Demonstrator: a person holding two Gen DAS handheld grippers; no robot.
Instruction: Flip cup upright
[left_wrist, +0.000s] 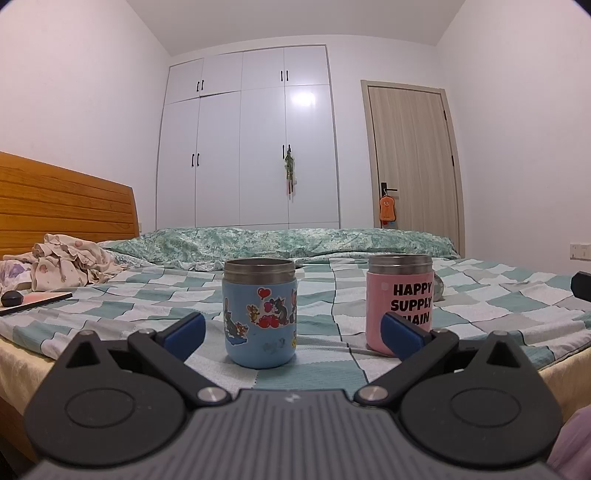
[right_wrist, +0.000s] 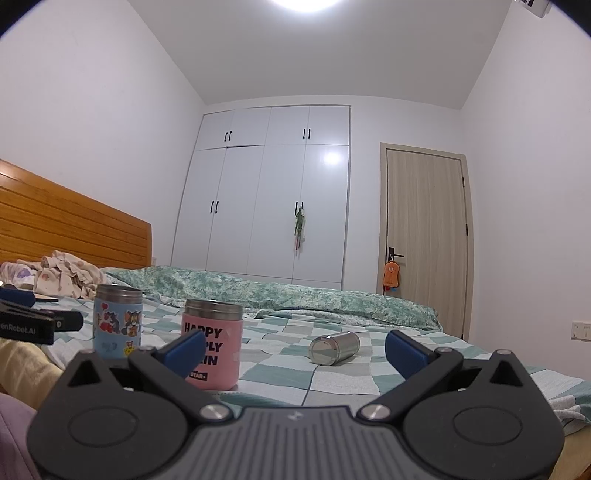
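Steel cup: a small plain stainless-steel cup (right_wrist: 334, 348) lies on its side on the bed, its flat end turned toward the right wrist camera; it sits to the right of the pink cup and apart from it. In the left wrist view only a sliver of it shows behind the pink cup.
Pink cup: a pink cylindrical cup with a steel rim and black "HAPPY SUPPLY CHAIN" lettering (right_wrist: 213, 343) stands upright on the bed.
Blue cup: a light-blue cup with a steel rim and cartoon cat-and-mouse stickers (left_wrist: 260, 312) stands upright, to the left of the pink cup and apart from it.
Bed: a bed covered by a teal, grey and white checked sheet (left_wrist: 155, 299) carries all three cups; a green-patterned quilt (left_wrist: 280, 242) is bunched along its far side.
Left hand-held gripper (left_wrist: 291, 328): blue-padded fingers spread wide with nothing between them; it points at the blue cup, which stands just ahead of the fingertips.
Right hand-held gripper (right_wrist: 295, 349): fingers likewise spread wide and holding nothing; the steel cup lies ahead of it, between the lines of its two fingers, untouched.
Headboard: an orange-brown slatted wooden headboard (left_wrist: 55, 199) at the left, with crumpled pale clothing (left_wrist: 66, 266) before it.
Background: a white built-in wardrobe (right_wrist: 269, 199) and a pale wooden door (right_wrist: 424, 236).
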